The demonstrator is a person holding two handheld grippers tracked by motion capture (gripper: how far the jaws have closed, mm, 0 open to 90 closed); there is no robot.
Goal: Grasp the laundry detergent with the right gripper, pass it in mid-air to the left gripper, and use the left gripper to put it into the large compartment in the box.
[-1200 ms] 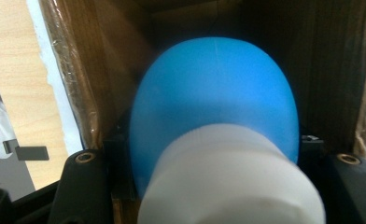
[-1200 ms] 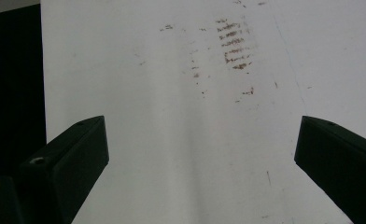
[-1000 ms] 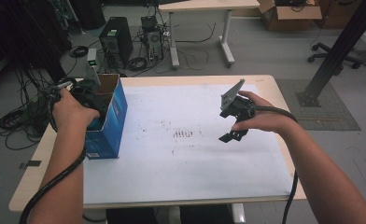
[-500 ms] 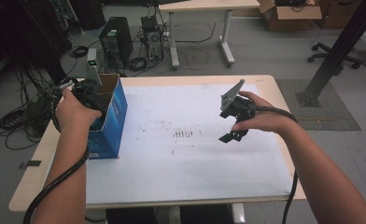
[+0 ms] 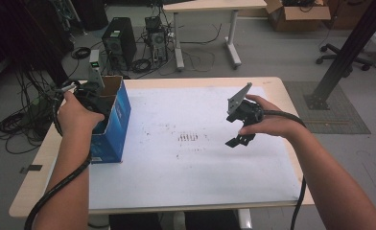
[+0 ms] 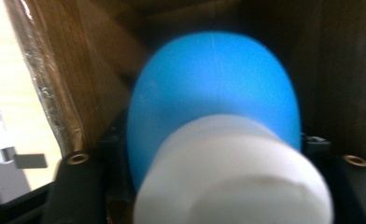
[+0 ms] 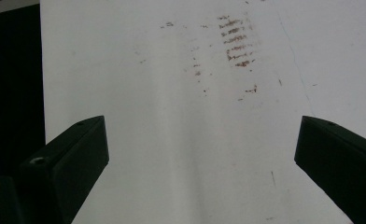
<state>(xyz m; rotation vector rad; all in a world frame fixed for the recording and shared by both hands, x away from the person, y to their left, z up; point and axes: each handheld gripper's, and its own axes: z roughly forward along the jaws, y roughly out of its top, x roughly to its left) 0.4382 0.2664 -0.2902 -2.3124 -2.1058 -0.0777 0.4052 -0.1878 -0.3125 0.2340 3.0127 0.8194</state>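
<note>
An open blue cardboard box (image 5: pixel 115 128) stands at the table's left side. My left gripper (image 6: pixel 214 158) reaches down into it, with brown inner walls around it. A rounded blue thing with a white cap (image 6: pixel 214 93) lies between its jaws and spans the whole gap, touching both as far as the blur lets me see. These jaws have just been opening. In the high view the left gripper (image 5: pixel 89 92) sits at the box's open top. My right gripper (image 7: pixel 200 154) hovers open over the white sheet (image 5: pixel 191 177), nothing between its fingers; in the high view the right gripper (image 5: pixel 233 130) hangs right of centre.
Brown smudges (image 5: pixel 190 138) mark the middle of the sheet. The wooden table edge (image 5: pixel 35 179) frames it. On the floor behind are a computer tower (image 5: pixel 119 43), cables, a second table (image 5: pixel 210 7) and a black post (image 5: pixel 342 57) at the right.
</note>
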